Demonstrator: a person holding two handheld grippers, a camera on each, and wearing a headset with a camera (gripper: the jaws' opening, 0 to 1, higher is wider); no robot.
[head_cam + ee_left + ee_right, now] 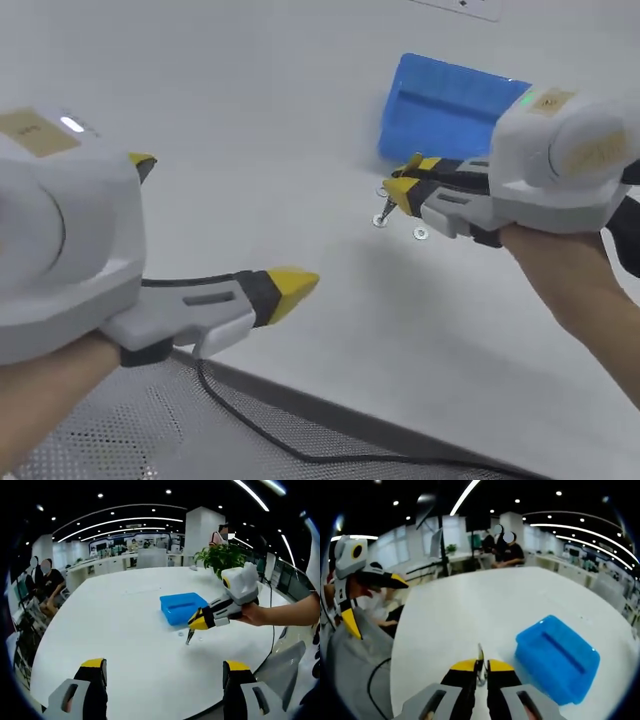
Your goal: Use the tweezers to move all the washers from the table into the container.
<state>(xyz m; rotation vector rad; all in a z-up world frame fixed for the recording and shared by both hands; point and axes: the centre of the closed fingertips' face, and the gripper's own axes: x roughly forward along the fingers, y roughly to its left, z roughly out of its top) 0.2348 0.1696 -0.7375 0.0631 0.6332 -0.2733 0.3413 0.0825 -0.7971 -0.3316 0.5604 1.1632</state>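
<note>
here, right gripper [403,182] clamped on tweezers [189,636], mostly hidden, left gripper [163,665] apart, container [450,100] partly covered

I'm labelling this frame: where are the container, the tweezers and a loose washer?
container [440,135], head view, its blue near wall.
tweezers [189,636], left gripper view, shaft near tip.
washer [420,233], head view, its ring.
</note>
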